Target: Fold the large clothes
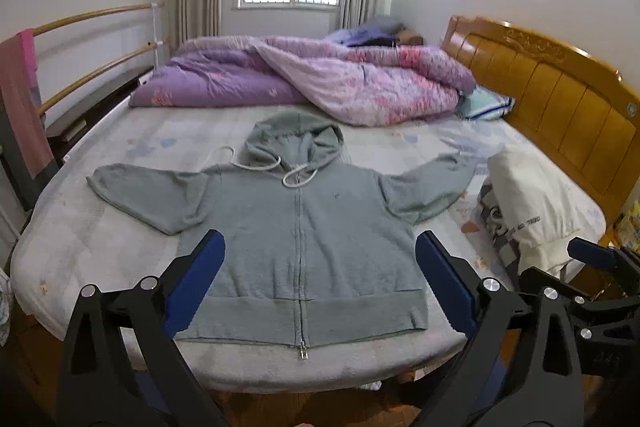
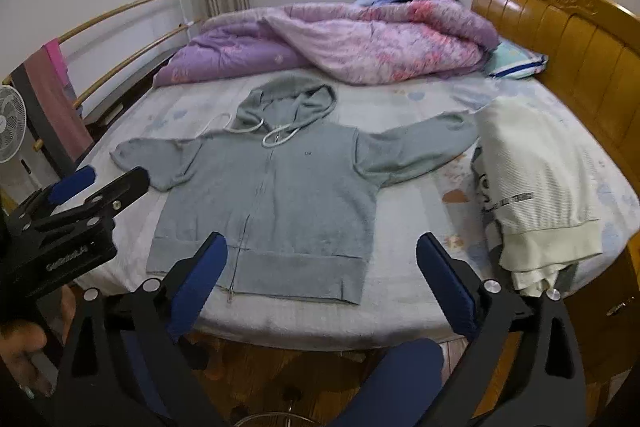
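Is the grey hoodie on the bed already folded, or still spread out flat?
Spread flat, not folded. The grey hoodie lies front up on the bed, zipped, both sleeves out sideways, hood above the collar. No gripper touches it.

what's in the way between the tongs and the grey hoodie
Nothing visible. The hoodie lies flat and uncovered on the bed, straight ahead of both open tongs, left and right. The folded cream garment sits off its sleeve.

We see a grey hoodie (image 1: 296, 235) of matt, fleecy cloth with a metal zipper (image 1: 298, 267). The headboard (image 1: 560, 99) is glossy varnished wood. Our left gripper (image 1: 320, 263) has matt black arms, blue pads and shiny metal bolts.
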Demonstrator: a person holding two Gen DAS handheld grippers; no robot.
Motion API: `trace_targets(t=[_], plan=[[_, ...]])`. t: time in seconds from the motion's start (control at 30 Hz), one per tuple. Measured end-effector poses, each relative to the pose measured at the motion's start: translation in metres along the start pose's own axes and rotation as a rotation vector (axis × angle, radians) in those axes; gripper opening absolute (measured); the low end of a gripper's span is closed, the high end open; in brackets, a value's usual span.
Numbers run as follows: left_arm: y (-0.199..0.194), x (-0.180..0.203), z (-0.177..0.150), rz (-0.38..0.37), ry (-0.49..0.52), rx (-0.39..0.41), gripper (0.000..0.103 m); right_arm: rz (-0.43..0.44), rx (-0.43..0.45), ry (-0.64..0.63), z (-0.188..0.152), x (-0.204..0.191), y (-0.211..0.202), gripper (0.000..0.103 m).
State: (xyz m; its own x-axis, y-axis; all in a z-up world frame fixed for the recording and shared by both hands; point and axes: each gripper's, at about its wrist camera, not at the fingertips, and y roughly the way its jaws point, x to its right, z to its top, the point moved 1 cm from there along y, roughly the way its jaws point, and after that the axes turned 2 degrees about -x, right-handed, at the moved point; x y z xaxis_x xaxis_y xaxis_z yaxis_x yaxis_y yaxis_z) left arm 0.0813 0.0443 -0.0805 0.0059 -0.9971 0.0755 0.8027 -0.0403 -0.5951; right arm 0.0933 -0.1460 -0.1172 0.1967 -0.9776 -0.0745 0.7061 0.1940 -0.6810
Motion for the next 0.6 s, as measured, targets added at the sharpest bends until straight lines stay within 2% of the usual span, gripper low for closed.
trace_targets(t=[0.1, 0.2, 0.4, 0.6], plan=[[-0.024, 0.003, 0.000, -0.004, -0.008, 0.037, 0.097, -0.040, 0.044, -0.002, -0.004, -0.001, -0.022, 0.094], [-0.042, 0.013, 0.003, 0.018, 0.029, 0.075, 0.097, -0.065, 0.083, 0.005, -0.009, 0.001, -0.042, 0.094], [-0.075, 0.032, 0.005, -0.020, 0.075, 0.129, 0.098, -0.091, 0.151, 0.037, -0.014, 0.012, -0.076, 0.095], [-0.094, 0.041, 0.005, -0.038, 0.078, 0.159, 0.098, -0.105, 0.211, 0.061, -0.017, 0.020, -0.103, 0.095]])
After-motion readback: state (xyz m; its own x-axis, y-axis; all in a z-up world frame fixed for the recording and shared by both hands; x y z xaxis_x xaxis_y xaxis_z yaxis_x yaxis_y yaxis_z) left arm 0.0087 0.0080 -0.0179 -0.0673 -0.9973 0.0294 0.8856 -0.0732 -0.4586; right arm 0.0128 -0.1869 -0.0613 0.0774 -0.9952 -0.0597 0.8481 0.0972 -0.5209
